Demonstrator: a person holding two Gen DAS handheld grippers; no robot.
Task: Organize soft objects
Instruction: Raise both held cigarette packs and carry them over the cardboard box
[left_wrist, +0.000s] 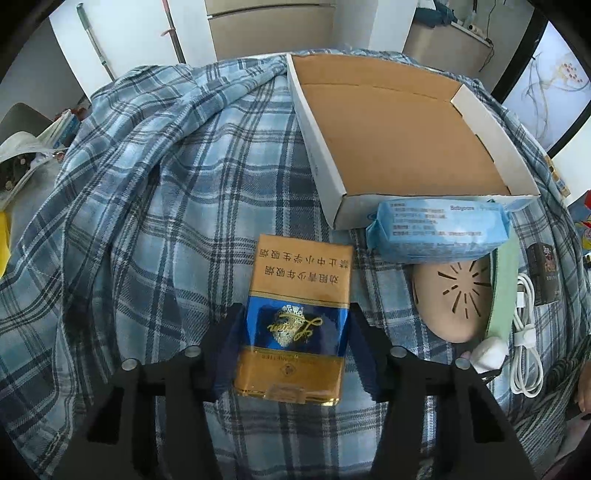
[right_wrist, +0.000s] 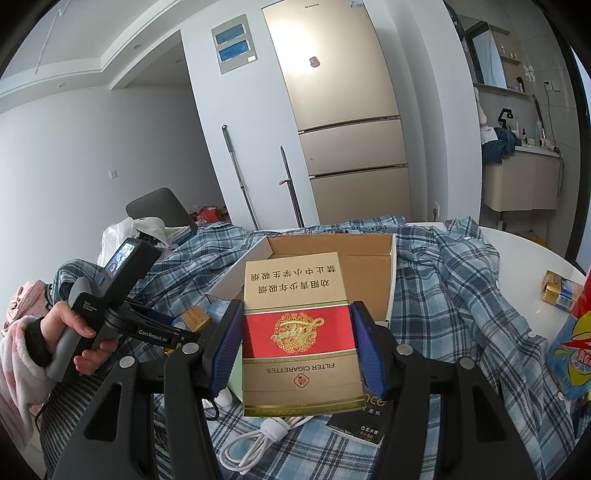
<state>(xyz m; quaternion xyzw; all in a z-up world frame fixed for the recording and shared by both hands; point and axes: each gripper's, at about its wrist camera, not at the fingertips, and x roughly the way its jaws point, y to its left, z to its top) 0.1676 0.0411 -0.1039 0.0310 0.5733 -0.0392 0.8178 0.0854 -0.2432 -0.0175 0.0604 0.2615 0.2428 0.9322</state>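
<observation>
Plaid cloth (left_wrist: 147, 221) covers table; box (left_wrist: 406, 133) sits empty.
Left gripper (left_wrist: 293, 325) clamps blue pack (left_wrist: 295, 325) on cloth; right gripper (right_wrist: 297, 347) clamps red pack (right_wrist: 299, 332) before box. Tissue pack (left_wrist: 439, 229) partly hides insole (left_wrist: 454, 299).

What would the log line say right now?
left hand-held gripper: shut on blue pack | right hand-held gripper: shut on red pack | box: empty

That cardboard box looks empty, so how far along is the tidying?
Nothing looks done: the cardboard box is empty. In hand: the right tongs grip a red cigarette pack, the left tongs straddle a blue cigarette pack. Left: the wipes pack beside the box.
</observation>
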